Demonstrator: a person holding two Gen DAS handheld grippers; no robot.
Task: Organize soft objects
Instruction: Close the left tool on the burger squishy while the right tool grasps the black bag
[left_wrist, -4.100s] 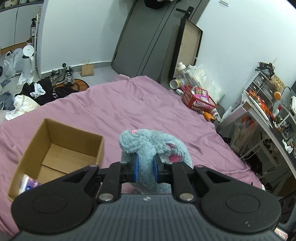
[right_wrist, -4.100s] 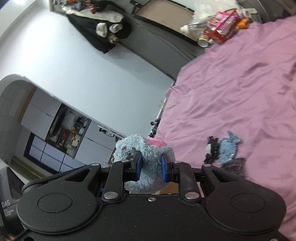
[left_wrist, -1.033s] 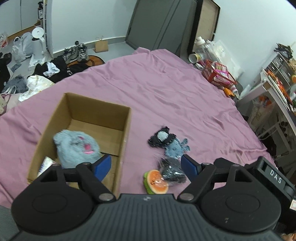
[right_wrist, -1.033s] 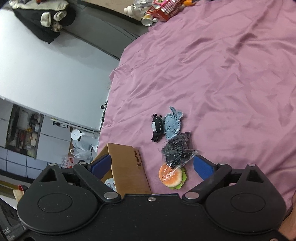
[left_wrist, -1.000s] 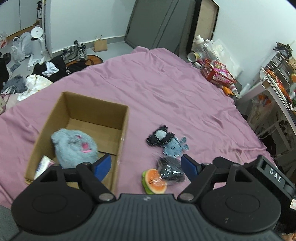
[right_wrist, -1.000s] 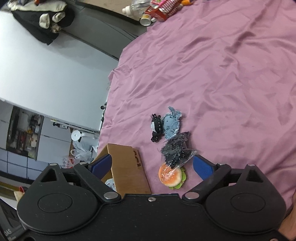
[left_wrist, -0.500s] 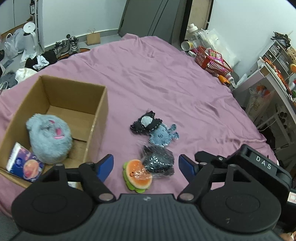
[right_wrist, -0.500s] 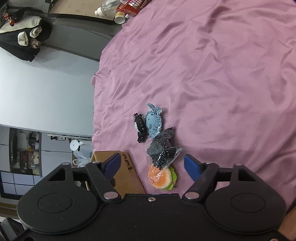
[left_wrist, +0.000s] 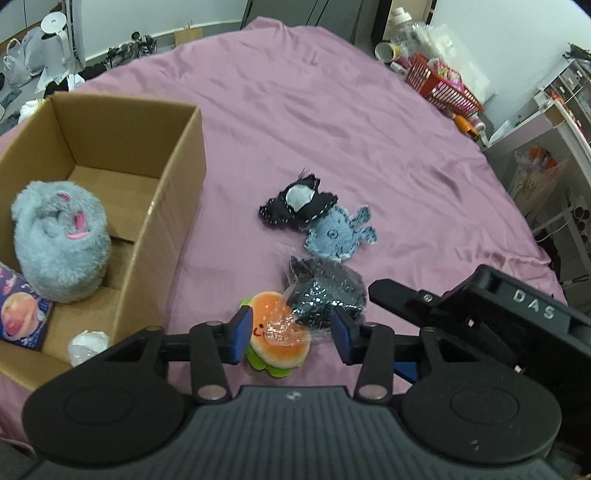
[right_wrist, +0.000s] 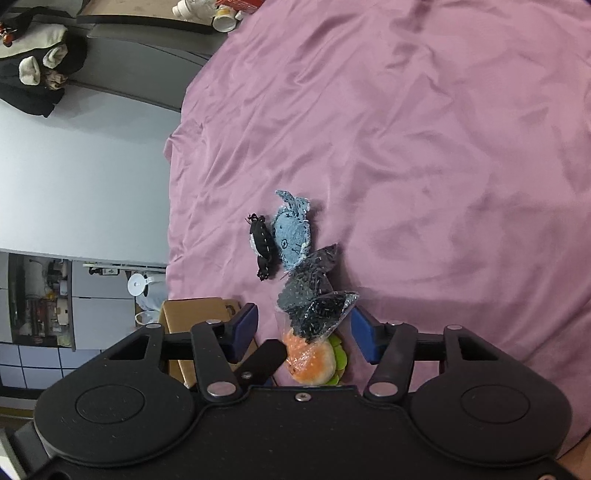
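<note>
A grey fluffy plush (left_wrist: 61, 242) lies inside the open cardboard box (left_wrist: 173, 192) on the purple bed sheet. To the box's right lie a black-and-white cloth toy (left_wrist: 297, 206), a blue denim whale (left_wrist: 338, 234), a dark sparkly bag (left_wrist: 325, 293) and an orange burger plush (left_wrist: 277, 341) in clear wrap. My left gripper (left_wrist: 290, 334) is open, its blue pads either side of the burger plush. My right gripper (right_wrist: 304, 332) is open too, straddling the sparkly bag (right_wrist: 314, 306) and burger plush (right_wrist: 312, 358), with the whale (right_wrist: 291, 229) and black toy (right_wrist: 263, 243) beyond.
The box also holds a small printed packet (left_wrist: 20, 314) and a crumpled white wrapper (left_wrist: 86, 341). A red basket (left_wrist: 441, 86) and bottles sit past the bed's far corner, shelving (left_wrist: 561, 110) to the right, clothes and bags (left_wrist: 33, 59) on the floor far left.
The grey plush, held by both grippers 4 s ago, now lies in the box. Both grippers opened and have moved right and down onto the burger plush and sparkly bag.
</note>
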